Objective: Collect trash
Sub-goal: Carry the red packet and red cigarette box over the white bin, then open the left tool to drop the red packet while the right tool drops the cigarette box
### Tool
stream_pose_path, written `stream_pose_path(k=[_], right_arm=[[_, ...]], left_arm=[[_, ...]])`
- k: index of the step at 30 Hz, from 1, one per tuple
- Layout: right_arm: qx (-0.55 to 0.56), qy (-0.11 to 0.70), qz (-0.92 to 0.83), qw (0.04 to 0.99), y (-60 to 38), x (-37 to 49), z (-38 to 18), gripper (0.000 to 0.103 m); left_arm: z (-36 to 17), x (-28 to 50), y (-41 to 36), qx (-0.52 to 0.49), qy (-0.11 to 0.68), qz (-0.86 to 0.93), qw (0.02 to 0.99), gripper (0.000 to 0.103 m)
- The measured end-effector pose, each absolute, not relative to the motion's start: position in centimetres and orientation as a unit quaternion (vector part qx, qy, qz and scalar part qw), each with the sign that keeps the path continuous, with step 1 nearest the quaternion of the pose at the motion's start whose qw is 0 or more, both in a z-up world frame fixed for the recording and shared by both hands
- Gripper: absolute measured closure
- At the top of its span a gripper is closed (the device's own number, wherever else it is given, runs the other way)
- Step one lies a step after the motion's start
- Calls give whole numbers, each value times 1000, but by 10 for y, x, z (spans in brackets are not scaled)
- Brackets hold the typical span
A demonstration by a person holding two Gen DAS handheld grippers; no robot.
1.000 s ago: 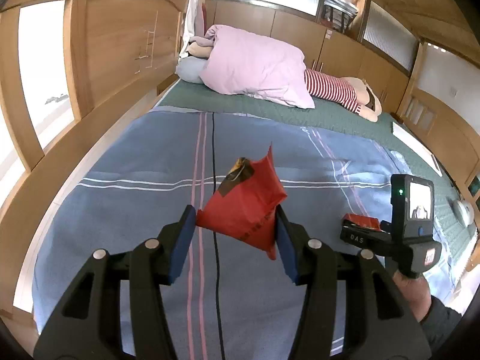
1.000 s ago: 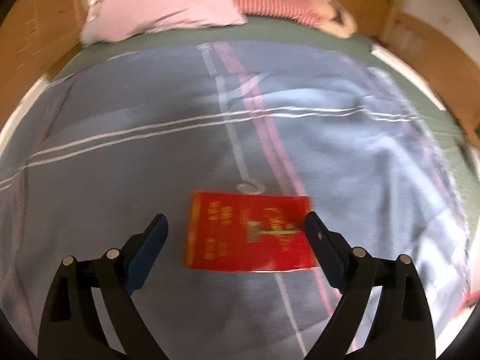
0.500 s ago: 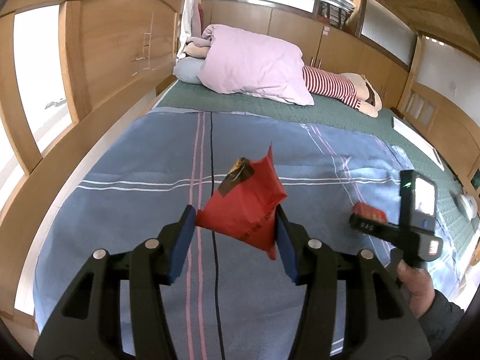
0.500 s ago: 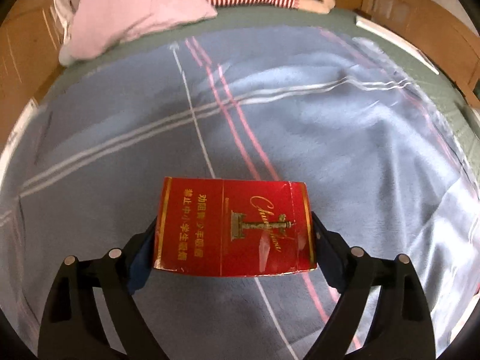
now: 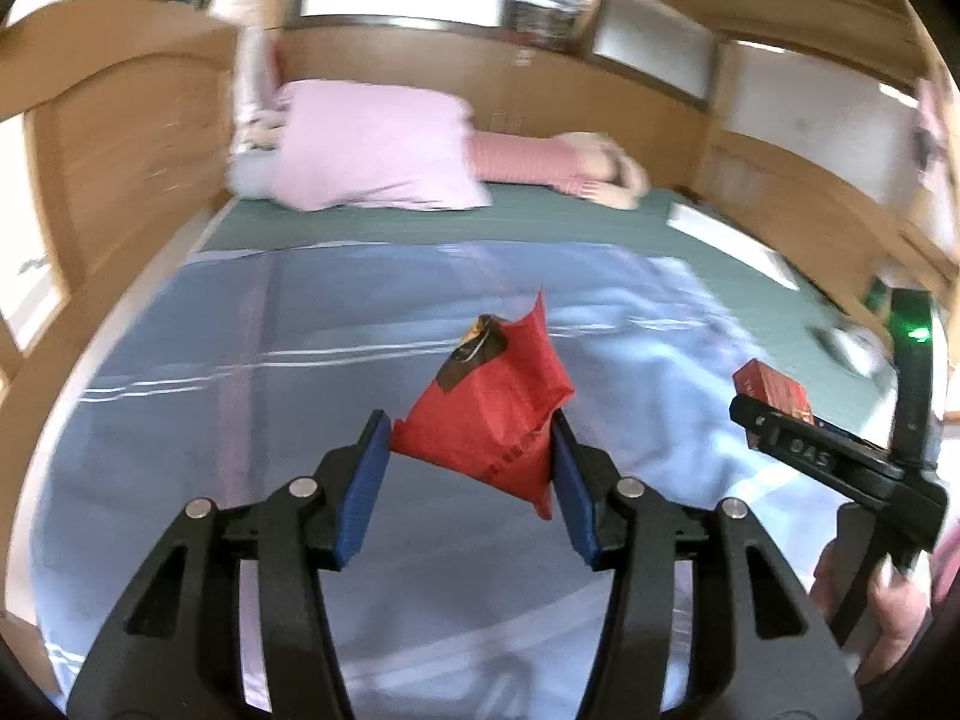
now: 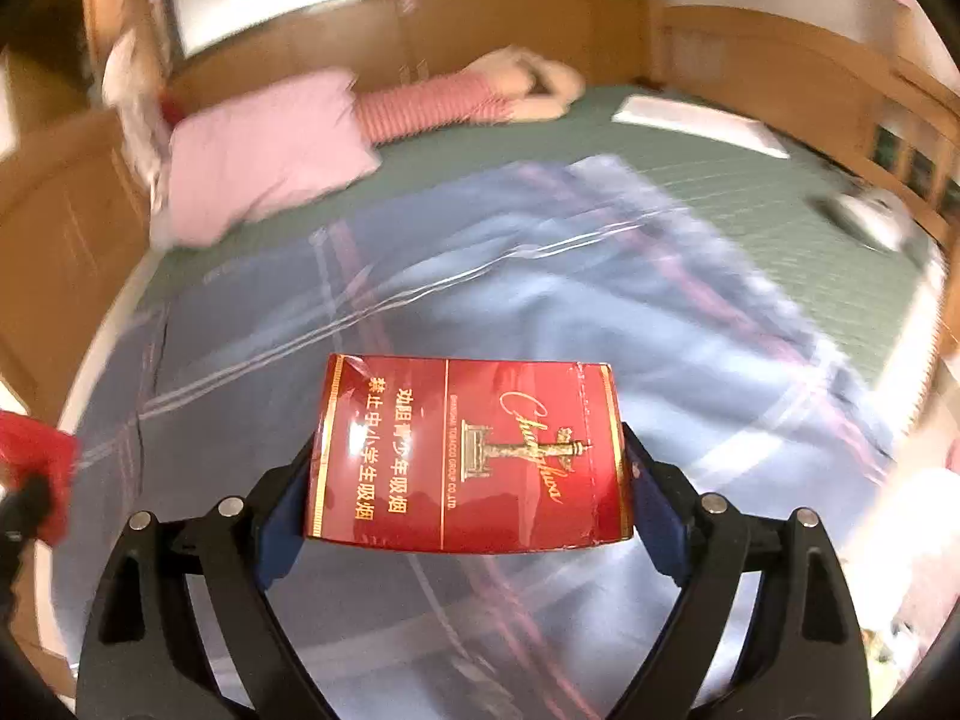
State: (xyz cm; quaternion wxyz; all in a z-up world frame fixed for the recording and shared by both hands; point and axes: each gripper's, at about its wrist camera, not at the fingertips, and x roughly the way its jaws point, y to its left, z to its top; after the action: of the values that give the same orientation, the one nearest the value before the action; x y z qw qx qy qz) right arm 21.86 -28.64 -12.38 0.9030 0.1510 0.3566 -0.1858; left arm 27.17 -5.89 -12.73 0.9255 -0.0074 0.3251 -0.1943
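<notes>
Holding one piece of trash each, both grippers are above the blue striped blanket [image 5: 240, 420] of the bed. The left gripper [image 5: 471, 462] is clenched on a crumpled red wrapper [image 5: 489, 414], which sits between its blue pads [image 5: 360, 480] and sticks out forward and upward from them. The right gripper [image 6: 468, 480] grasps a red cigarette pack [image 6: 468, 456] by its two short sides; the pack lies flat across the fingers, its printed face turned up to the camera. In the left view this pack [image 5: 774, 393] appears far to the right of the left gripper, well apart from the wrapper. Ahead of both grippers, at the far end of the bed, lies a pink pillow [image 5: 372, 150]. I judge that the picking step is finished and the carrying step is in hand. No bin is visible, so the next move calls for turning away from the bed to find one, with both grips kept firm, since the wrapper is soft and may slip
</notes>
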Motion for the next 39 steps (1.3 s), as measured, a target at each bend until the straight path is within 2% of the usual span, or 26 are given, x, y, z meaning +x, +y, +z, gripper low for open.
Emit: stream_pose_path(k=[8, 14, 18, 26, 35, 38, 39], right_arm=[[192, 275, -292, 896, -353, 28, -66, 15], [207, 231, -362, 879, -379, -90, -54, 15], [224, 214, -388, 868, -393, -139, -60, 15], [251, 176, -423, 853, -419, -207, -63, 15], [255, 162, -434, 849, -429, -226, -62, 15], [259, 163, -435, 847, -432, -227, -64, 15], [259, 162, -435, 847, -432, -228, -64, 15]], left_arm=[[-90, 148, -181, 39, 296, -329, 896, 50], [-82, 52, -263, 87, 267, -391, 876, 49], [-83, 2, -306, 121, 253, -421, 862, 49], [-85, -48, -347, 161, 230, -439, 854, 48], [-91, -56, -367, 173, 230, -432, 855, 48], [-96, -52, -375, 176, 239, -430, 853, 45], [-97, -50, -377, 177, 241, -430, 852, 41]])
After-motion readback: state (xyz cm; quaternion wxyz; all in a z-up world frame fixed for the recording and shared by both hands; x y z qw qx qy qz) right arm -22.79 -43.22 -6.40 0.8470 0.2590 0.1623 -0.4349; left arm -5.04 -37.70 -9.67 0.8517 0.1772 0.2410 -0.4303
